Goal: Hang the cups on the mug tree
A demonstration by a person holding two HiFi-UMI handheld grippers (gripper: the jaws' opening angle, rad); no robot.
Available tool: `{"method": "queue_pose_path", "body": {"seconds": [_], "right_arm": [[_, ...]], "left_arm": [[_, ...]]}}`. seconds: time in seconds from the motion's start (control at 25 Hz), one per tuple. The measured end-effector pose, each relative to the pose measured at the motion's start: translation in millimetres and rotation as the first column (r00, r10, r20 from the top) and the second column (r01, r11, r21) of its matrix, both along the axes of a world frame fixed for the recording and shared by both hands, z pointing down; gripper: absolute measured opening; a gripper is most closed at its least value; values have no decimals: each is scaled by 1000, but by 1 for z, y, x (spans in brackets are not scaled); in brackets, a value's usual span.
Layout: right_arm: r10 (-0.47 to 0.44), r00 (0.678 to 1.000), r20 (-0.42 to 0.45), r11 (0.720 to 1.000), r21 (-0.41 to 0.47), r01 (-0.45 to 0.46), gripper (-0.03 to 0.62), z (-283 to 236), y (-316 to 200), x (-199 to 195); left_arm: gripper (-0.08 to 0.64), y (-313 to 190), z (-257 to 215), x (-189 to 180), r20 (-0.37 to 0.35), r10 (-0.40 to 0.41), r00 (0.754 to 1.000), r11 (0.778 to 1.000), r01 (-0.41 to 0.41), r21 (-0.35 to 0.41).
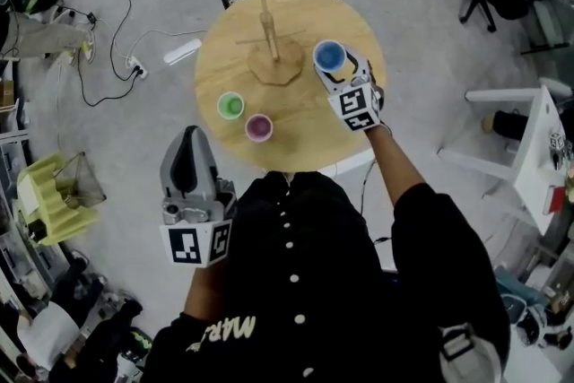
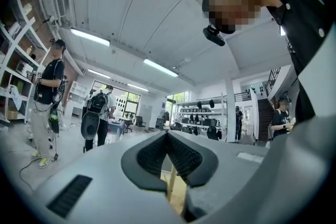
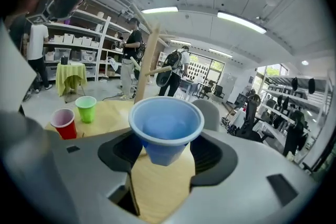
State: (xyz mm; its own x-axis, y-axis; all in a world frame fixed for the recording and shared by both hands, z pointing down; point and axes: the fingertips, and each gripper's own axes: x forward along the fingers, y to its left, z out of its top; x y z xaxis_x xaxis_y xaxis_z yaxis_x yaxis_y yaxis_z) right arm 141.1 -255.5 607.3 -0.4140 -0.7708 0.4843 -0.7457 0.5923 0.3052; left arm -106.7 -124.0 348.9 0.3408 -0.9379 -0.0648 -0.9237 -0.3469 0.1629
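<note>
The left gripper (image 1: pixel 190 135) hangs off the table, just outside its near-left edge and close to the person's body. In the left gripper view (image 2: pixel 168 134) its jaws are pressed together at the tips, with nothing between them.

On the round wooden table (image 1: pixel 300 134), a green cup (image 1: pixel 230 106) stands upright near the left edge. A red cup (image 1: pixel 258 127) with a pink inside stands just beside it, to its right and nearer the near edge. The right gripper view shows the same pair side by side, the green cup (image 3: pixel 86 108) behind the red cup (image 3: pixel 65 123), apart from each other.

The wooden mug tree (image 1: pixel 273 49) stands on its flat base in the middle of the table, slightly towards the far edge. Its post (image 3: pixel 149 60) is upright and its pegs are bare.

To the right of the tree, near the right edge, the right gripper (image 1: pixel 334 73) pinches a blue cup (image 1: pixel 329 56). The cup (image 3: pixel 166 128) is upright with its mouth up. The pads (image 3: pixel 206 150) press on its lower wall from both sides, and the tabletop shows beneath its base.
</note>
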Motion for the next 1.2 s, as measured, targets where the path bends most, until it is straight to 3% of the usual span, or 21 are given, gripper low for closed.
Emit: {"method": "queue_pose_path", "body": {"seconds": [0.4, 0.76, 1.2], "right_arm": [[-114, 986, -123, 993, -10, 114, 287, -32, -31, -35], [-169, 958, -230, 979, 72, 190, 290, -64, -28, -44], [-237, 947, -216, 957, 116, 266, 290, -91, -30, -76]], "left_arm": [[-6, 7, -17, -18, -53, -21, 998, 999, 22, 26], [-6, 15, -26, -26, -92, -36, 995, 999, 39, 32], [-6, 19, -37, -34, -101, -56, 993, 997, 62, 53]]}}
